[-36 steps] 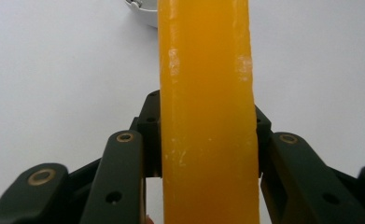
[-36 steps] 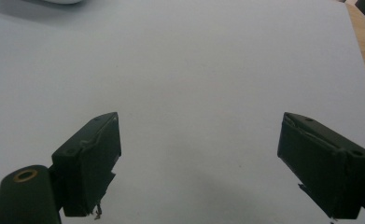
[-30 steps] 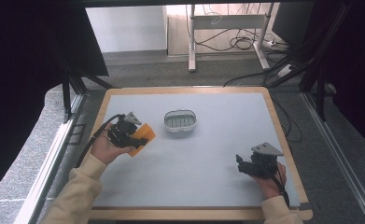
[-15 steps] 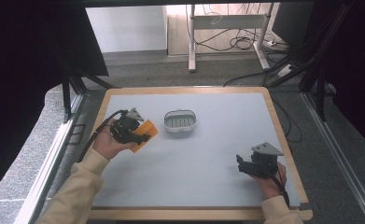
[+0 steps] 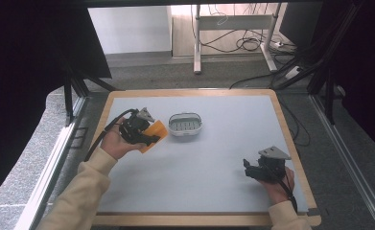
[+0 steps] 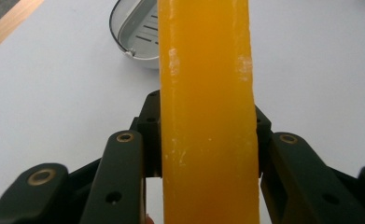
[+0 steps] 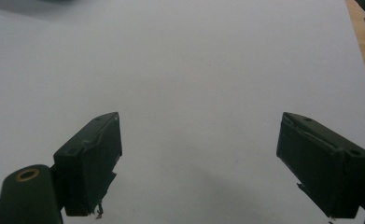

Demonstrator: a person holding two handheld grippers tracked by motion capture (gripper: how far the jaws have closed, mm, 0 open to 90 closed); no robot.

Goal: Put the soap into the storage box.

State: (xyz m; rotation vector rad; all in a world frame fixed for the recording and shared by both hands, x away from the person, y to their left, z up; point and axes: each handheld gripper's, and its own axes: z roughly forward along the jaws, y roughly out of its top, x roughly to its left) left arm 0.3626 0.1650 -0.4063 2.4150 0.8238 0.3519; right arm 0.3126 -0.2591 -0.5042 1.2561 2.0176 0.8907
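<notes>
My left gripper [image 5: 149, 135] clamps an orange soap bar [image 6: 207, 112] just beside the grey soap dish [image 5: 185, 124]. My right gripper [image 7: 201, 163] rests spread wide, released, on the bench [image 5: 223, 158].

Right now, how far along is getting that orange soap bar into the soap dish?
Done: the left gripper is shut on the orange soap bar, both jaws pressing its sides, and it is held beside the grey soap dish. In hand: carrying the bar toward the dish. Left: the dish holds nothing yet, so the bar likely still needs placing and releasing. The right gripper is open over the bare white table.
</notes>
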